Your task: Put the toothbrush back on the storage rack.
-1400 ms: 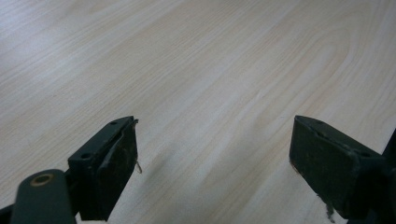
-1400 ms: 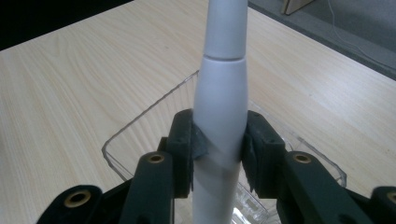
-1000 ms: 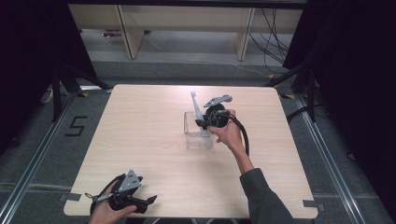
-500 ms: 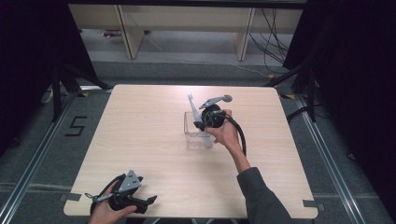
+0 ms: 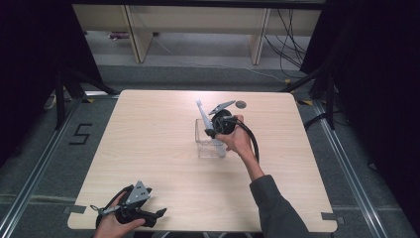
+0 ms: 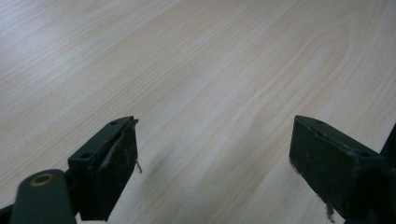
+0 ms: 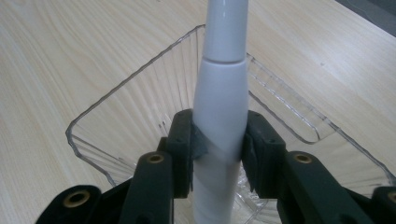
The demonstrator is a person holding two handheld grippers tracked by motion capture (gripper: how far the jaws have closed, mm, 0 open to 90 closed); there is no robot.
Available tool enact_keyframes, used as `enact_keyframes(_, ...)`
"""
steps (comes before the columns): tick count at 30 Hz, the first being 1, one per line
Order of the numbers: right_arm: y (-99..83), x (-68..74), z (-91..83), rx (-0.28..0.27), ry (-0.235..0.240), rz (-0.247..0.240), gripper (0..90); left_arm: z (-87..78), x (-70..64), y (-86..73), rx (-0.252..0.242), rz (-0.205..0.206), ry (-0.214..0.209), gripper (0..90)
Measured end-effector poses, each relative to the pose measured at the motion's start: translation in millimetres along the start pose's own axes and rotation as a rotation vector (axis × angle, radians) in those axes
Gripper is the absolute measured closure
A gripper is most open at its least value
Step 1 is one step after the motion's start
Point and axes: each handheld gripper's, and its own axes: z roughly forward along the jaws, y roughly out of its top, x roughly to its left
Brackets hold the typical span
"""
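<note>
White tube (image 7: 219, 93) top cut off, small dark disc (image 5: 240, 104) unidentifiable

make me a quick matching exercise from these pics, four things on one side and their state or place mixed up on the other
Things:
1. left gripper
2. right gripper
3. clear container
4. small dark disc

States or places:
a. lies on the table near its far edge
b. jaws apart, nothing between them, at the near left corner
c. stands near the table's middle, open at the top
d. shut on the white tube

Pairs: 1-b, 2-d, 3-c, 4-a
</note>
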Motion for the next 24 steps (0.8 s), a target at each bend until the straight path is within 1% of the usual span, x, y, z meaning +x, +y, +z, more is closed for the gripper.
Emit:
enact_keyframes(3,2.0,-1.5,0.8,0.021,0.006,-0.003,66.5,-0.1,0.1,0.2,-0.001,0.003,0.001,15.0)
enact_keyframes(4,2.0,-1.5,0.8,0.021,0.006,-0.003,66.5,-0.1,0.1,0.2,-0.001,0.003,0.001,14.9)
enact_keyframes(5,3.0,-3.1,1.9,0.016,0.019,-0.015,66.6,-0.2,0.0,0.1,-0.001,-0.001,0.000,14.9)
enact_keyframes(7,3.0,-3.4,2.8,0.016,0.016,-0.022,66.5,-0.2,0.2,0.0,-0.001,-0.001,0.000,15.0)
enact_keyframes(9,5.4,-2.3,4.1,0.038,0.020,-0.002,66.5,-0.2,0.0,0.0,0.000,0.000,-0.001,15.0)
enact_keyframes(10,5.7,-3.6,5.7,0.028,0.022,-0.021,66.5,-0.2,0.0,0.0,0.000,0.000,-0.001,15.0)
enact_keyframes(12,7.0,-2.0,6.1,0.052,0.010,0.002,66.5,-0.3,-0.2,0.1,-0.002,0.000,-0.001,15.0)
enact_keyframes(13,7.3,-2.0,7.6,0.052,0.014,-0.002,66.5,-0.4,-0.2,0.1,-0.003,0.001,0.000,14.9)
enact_keyframes(14,7.7,-1.5,9.5,0.038,0.023,0.000,66.5,-0.4,-0.1,0.2,-0.004,-0.001,-0.005,15.0)
enact_keyframes(15,7.9,-2.5,9.6,0.044,0.020,-0.042,66.4,-0.6,0.7,0.3,0.003,0.005,0.002,15.0)
enact_keyframes(16,8.2,-3.2,10.6,0.036,0.017,-0.060,66.4,-0.8,-0.1,0.1,-0.006,0.000,-0.002,14.9)
enact_keyframes(17,8.3,-0.8,11.9,0.036,0.019,-0.025,66.4,-0.9,0.2,0.2,-0.004,0.001,-0.001,15.0)
enact_keyframes(18,8.3,-0.8,11.9,0.036,0.019,-0.025,66.4,-0.9,0.2,0.2,-0.004,0.001,-0.001,14.9)
enact_keyframes(19,7.8,-2.7,14.1,0.030,0.019,-0.066,66.4,-1.0,0.1,0.2,-0.004,0.001,-0.002,14.9)
enact_keyframes(20,8.1,-2.3,13.4,0.042,0.019,-0.060,66.4,-1.0,0.0,0.2,-0.004,0.001,-0.001,15.0)
enact_keyframes(21,9.0,-1.5,13.0,0.046,0.015,-0.050,66.4,-0.9,-0.1,0.2,-0.005,0.001,-0.001,14.9)
enact_keyframes(22,9.0,-1.5,13.0,0.046,0.015,-0.050,66.4,-0.9,-0.1,0.2,-0.005,0.001,-0.001,15.0)
enact_keyframes(23,8.5,3.0,13.1,0.080,0.041,0.025,66.3,-1.0,-0.1,0.2,-0.005,0.001,-0.002,14.9)
enact_keyframes(24,8.5,3.0,13.1,0.080,0.041,0.025,66.3,-1.0,-0.1,0.2,-0.005,0.001,-0.002,15.0)
